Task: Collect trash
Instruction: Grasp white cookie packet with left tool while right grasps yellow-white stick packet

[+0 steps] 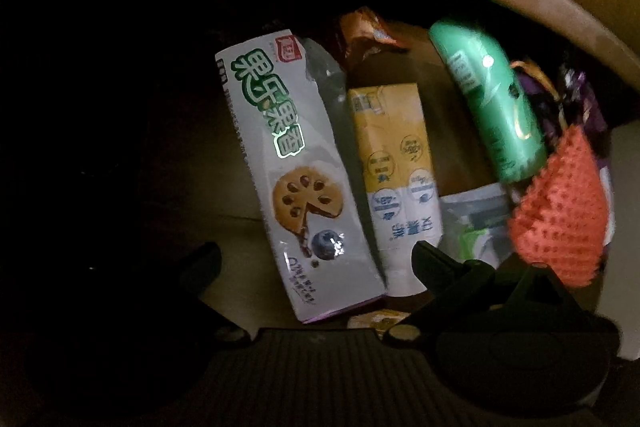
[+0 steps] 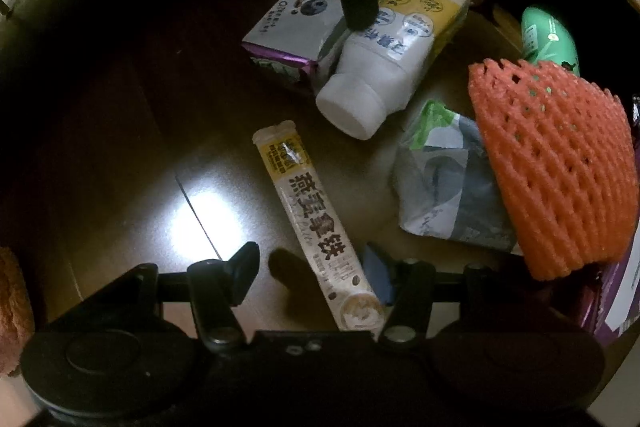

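Latte sachet (image 2: 320,227) lies between right gripper (image 2: 312,267) fingers, spread wide; left gripper (image 1: 316,263) fingers wide too.

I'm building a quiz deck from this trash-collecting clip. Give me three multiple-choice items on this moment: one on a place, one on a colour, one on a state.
1. Where does the latte stick sachet lie?
A. between the right gripper fingers
B. on the foam net
C. under the cookie box

2. What colour is the foam fruit net?
A. blue
B. orange-red
C. white

3. How is the white tube?
A. standing upright
B. lying on its side with the cap on
C. lying uncapped

Answers:
1 A, its lower end sits between the open fingers.
2 B, the right wrist view shows the mesh orange-red.
3 B, it lies flat beside the cookie box, white cap fitted.
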Demonstrator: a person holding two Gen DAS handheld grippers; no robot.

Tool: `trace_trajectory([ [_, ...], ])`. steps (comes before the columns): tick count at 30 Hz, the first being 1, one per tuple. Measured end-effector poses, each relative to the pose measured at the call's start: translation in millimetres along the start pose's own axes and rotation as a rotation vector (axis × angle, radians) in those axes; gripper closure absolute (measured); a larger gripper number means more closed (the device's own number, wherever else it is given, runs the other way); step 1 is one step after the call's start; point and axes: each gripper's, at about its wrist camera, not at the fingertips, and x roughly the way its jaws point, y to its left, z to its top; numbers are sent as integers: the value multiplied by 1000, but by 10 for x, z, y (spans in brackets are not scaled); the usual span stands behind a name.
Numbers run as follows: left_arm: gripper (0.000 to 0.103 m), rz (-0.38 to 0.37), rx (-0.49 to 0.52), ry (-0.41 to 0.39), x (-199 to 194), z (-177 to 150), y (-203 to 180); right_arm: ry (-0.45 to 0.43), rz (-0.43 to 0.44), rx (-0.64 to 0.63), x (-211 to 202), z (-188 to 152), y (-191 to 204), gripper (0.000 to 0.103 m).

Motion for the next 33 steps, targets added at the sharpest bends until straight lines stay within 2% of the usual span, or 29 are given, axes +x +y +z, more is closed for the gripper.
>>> trace_trajectory([
  [9, 1, 62, -6, 47, 151, -45, 207, 0, 6, -9, 4, -10, -5, 46],
  [14, 1, 83, -34, 50, 263, 45, 268, -13, -8, -36, 28, -1, 60, 55],
  [19, 2, 97, -41, 47, 415, 188, 256, -41, -67, -80, 69, 60, 180, 74],
  [21, 4, 99, -37, 51, 459, 245, 237, -49, -87, -101, 82, 79, 221, 77],
  [22, 14, 96, -37, 50, 466, 258, 228, -52, -92, -103, 85, 85, 233, 80],
  [23, 29, 93, -38, 53, 462, 266, 215, -55, -97, -105, 88, 92, 243, 82],
  [24, 35, 82, -44, 54, 443, 268, 214, -54, -102, -106, 91, 97, 253, 83],
  [25, 47, 75, -51, 57, 418, 265, 215, -48, -103, -99, 93, 105, 257, 83],
  [29, 56, 86, -49, 50, 309, 230, 170, -45, -81, -5, 35, 96, 239, 84],
  [33, 57, 82, -81, 57, 114, 152, 208, -59, -49, 127, -137, 54, 196, 84],
])
